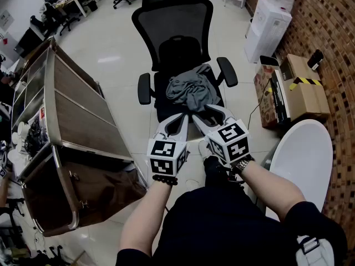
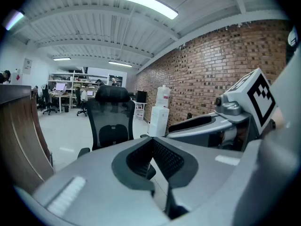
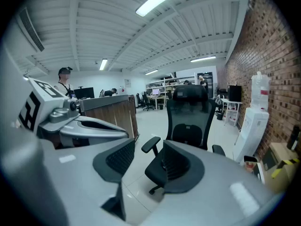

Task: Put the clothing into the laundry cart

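The crumpled grey cloth (image 1: 190,90) lies in a heap on the seat of the black mesh office chair (image 1: 176,43), straight ahead of you and just past the tips of both your tongs. It is bunched up, so it has no clear long side.

Far to your left stands the laundry cart with a shiny metal frame and a brown cloth bag (image 1: 94,190). It is well apart from the chair, so the cloth must go ahead-to-left once you have it.

Your left gripper (image 1: 178,121) has its jaws pressed together at the tips, with nothing in them. Your right gripper (image 1: 209,115) has its jaws a little way apart, with nothing between them but a view of the chair. Both are near the cloth, and I think the right one is a bit nearer and is ready to bite.

On the right lies a brown cardboard box (image 1: 302,90) with yellow and black striped tape. I can read no words on anything; the cubes on your tongs carry only black and white squares.
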The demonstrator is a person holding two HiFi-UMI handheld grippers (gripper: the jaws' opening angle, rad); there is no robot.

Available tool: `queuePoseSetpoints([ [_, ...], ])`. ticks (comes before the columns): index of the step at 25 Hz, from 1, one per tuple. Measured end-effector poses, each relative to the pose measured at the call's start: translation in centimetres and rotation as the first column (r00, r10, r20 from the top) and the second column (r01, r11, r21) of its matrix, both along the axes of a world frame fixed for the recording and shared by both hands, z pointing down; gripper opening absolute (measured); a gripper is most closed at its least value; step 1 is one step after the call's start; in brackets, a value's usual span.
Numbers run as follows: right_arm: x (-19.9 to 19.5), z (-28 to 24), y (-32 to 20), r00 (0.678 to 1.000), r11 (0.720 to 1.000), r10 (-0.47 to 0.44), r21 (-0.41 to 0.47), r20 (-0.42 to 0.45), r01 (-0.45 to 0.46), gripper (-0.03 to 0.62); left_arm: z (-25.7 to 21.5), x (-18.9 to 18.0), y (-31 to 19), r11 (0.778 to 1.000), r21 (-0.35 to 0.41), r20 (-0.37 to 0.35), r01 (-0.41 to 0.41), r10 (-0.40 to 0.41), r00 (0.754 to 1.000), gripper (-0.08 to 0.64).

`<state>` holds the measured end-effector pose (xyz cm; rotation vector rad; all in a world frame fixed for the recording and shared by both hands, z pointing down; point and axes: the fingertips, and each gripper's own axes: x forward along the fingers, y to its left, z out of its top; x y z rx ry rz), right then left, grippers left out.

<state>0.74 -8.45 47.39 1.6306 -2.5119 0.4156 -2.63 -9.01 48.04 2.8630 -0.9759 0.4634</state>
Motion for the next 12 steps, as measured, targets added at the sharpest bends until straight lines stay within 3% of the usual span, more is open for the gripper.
queuePoseSetpoints([
  [12, 1.4, 4.7, -8.6, 1.000, 0.997, -0.019, -0.077, 0.018, 0.020, 0.237, 3.8, 0.8, -7.8, 0.998, -0.062, 0.016, 0.030, -0.029, 0.999, 0.003],
])
